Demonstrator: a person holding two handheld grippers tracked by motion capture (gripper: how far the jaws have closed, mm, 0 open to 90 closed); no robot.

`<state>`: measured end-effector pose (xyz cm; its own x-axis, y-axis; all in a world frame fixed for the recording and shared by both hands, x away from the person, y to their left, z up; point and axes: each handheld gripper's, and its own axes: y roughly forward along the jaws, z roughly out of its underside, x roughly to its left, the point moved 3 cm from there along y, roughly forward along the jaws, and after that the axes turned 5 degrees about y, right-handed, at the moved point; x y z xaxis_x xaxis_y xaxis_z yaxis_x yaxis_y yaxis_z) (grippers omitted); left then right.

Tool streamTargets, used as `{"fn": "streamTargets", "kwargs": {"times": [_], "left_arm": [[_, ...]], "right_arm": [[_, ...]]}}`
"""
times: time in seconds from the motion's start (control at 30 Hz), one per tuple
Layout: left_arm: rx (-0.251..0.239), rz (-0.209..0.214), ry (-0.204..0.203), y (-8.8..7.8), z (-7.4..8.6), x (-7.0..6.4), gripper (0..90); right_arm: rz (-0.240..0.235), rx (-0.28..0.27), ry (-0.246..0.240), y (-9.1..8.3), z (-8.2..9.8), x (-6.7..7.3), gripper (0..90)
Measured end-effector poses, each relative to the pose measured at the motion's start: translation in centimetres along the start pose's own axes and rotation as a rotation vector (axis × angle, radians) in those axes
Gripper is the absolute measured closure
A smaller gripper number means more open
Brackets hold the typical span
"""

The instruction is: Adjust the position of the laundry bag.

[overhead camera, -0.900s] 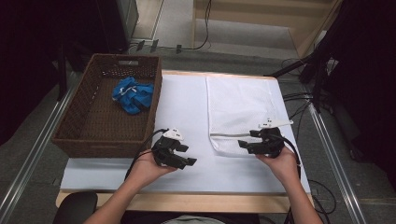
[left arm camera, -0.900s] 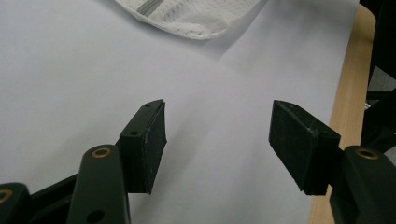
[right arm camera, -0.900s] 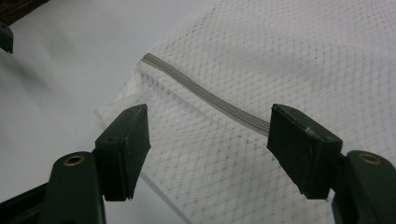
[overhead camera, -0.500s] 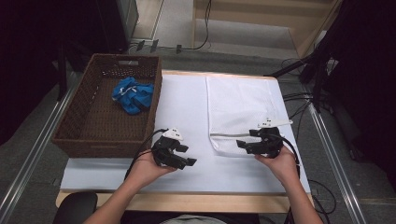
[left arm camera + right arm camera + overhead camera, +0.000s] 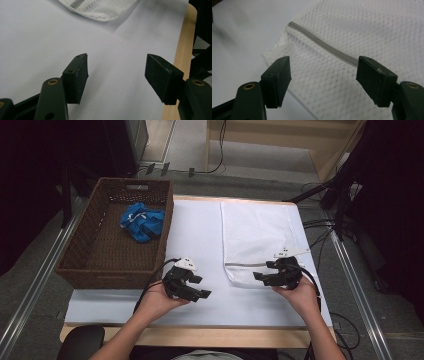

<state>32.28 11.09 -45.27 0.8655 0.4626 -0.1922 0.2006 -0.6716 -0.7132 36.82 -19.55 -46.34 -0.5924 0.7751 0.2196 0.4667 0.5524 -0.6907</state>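
Mesh bag (image 5: 257, 237): white, flat on the right half of the tabletop (image 5: 200, 240), reaching from the far edge towards the near-right corner – grey zip (image 5: 324, 46) running across near its near end
Right claw (image 5: 260, 277): held in the right hand (image 5: 300, 295), jaws wide apart and empty, hovering over the bag's near edge just beside the zip, not touching the mesh as far as can be told
Left claw (image 5: 204, 293): held in the left hand (image 5: 157, 300), jaws spread with nothing between – over bare white cover by the near edge, left of the bag's near-left corner, apart from it
Basket (image 5: 100, 265): brown wicker, along the left edge of the tabletop
Blue cloth (image 5: 142, 221): crumpled inside the basket, against its right wall towards the far end
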Motion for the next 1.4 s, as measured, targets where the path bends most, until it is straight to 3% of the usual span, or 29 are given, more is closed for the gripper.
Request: {"fn": "streamTargets", "kwargs": {"times": [0.2, 0.57, 0.97, 1.07, 1.2, 1.4], "left_arm": [[0.001, 0.002, -0.002, 0.0, 0.0, -0.1, 36.3], [-0.011, 0.011, -0.030, 0.0, -0.1, -0.1, 36.1], [-0.004, 0.003, -0.011, 0.2, -0.2, -0.3, 36.1], [-0.011, -0.002, 0.007, 0.3, -0.3, -0.5, 36.3], [-0.021, 0.020, -0.011, 0.5, -0.5, -0.6, 36.6], [-0.004, 0.013, -0.004, 1.0, -1.0, -0.7, 36.9]], "right_arm": [[0.003, 0.029, -0.004, 0.5, 0.1, 0.0, 28.7], [-0.005, 0.007, 0.016, 0.2, 0.0, -0.1, 29.2], [-0.014, 0.004, 0.009, 0.0, 0.0, 0.0, 30.7], [-0.024, -0.009, 0.017, -0.4, -0.2, -0.1, 31.3], [-0.024, -0.029, 0.017, -1.0, -0.4, -0.3, 33.0], [0.011, -0.055, 0.022, -1.9, -0.6, -1.2, 36.8]]}}
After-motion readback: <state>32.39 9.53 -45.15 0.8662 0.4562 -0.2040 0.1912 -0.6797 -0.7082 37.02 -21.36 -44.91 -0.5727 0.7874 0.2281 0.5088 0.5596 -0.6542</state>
